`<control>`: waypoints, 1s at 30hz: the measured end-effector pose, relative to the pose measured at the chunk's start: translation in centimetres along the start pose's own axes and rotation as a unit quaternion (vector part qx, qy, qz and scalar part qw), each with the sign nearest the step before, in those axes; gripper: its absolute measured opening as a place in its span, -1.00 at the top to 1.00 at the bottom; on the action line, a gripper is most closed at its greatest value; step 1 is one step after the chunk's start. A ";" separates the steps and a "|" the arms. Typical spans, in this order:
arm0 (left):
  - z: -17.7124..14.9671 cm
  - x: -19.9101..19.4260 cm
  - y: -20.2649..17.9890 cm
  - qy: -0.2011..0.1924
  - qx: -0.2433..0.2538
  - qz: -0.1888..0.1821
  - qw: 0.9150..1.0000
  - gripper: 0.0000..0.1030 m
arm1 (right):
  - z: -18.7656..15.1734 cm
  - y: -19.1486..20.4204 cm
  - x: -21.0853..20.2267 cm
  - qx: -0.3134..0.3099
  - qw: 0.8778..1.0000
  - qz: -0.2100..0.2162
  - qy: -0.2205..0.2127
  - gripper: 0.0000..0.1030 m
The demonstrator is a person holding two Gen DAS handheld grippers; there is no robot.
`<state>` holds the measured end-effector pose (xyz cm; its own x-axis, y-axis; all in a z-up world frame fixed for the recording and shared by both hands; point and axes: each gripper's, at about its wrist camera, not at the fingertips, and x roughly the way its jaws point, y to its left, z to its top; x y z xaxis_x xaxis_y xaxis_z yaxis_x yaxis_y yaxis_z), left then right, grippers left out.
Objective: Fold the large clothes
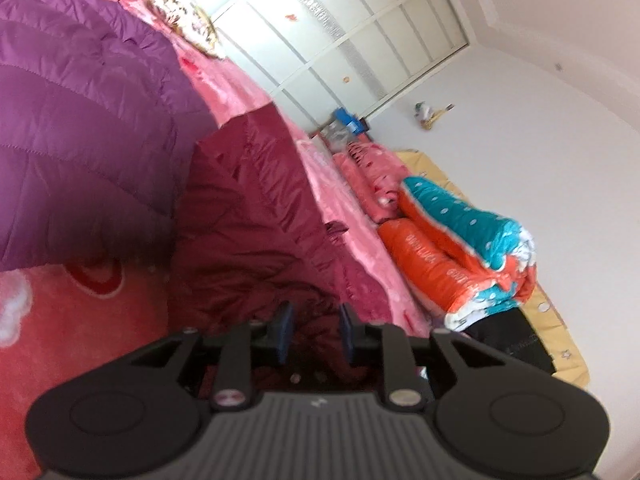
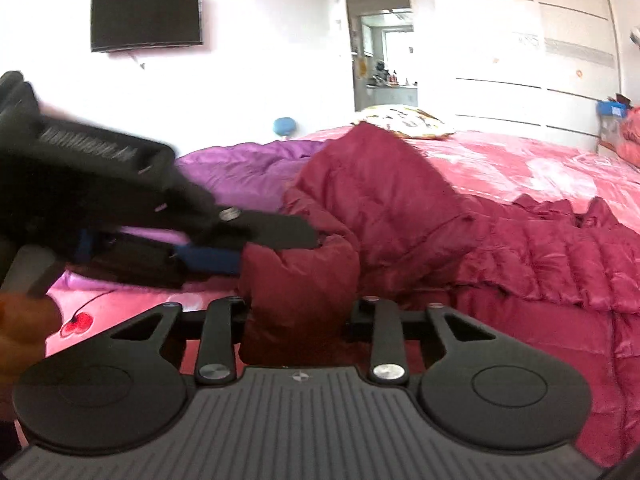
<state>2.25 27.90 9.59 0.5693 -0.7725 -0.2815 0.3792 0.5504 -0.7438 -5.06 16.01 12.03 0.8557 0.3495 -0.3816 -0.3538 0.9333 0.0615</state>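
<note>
Hiding right claw [image 2: 298, 320] fingertips — bunched maroon jacket [image 2: 400, 216], blurred

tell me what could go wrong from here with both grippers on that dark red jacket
The right gripper pinches a thick wad of the dark red jacket; the slick quilted fabric could slide out. The left gripper has only a little fabric between its pads, so that side may drop. The purple jacket lies against it and could get dragged along.

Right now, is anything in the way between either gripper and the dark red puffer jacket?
Nothing visible. The right gripper is already closed on a bunched fold of the dark red jacket. The left gripper has its fingertips at the same fold, with jacket fabric between its pads. The purple jacket lies behind, not between.
</note>
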 end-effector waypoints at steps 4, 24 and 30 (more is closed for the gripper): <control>0.0 -0.2 0.1 -0.009 0.011 0.007 1.000 0.24 | 1.5 -1.1 -1.1 -0.014 0.999 -0.046 -0.025 0.41; -3.1 4.3 -1.4 0.051 0.116 0.092 0.988 0.19 | 7.1 -23.6 -4.1 0.053 0.973 -0.220 -0.046 0.42; -4.2 5.9 -1.8 0.075 0.136 0.098 0.983 0.15 | 4.6 -29.5 0.4 0.085 0.970 -0.226 0.034 0.24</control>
<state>1.92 21.03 6.70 0.5453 -0.6697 -0.5042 0.4655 0.7421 -0.4822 7.46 -11.00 14.25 0.8796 -0.0986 -0.4654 0.1233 0.9921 0.0230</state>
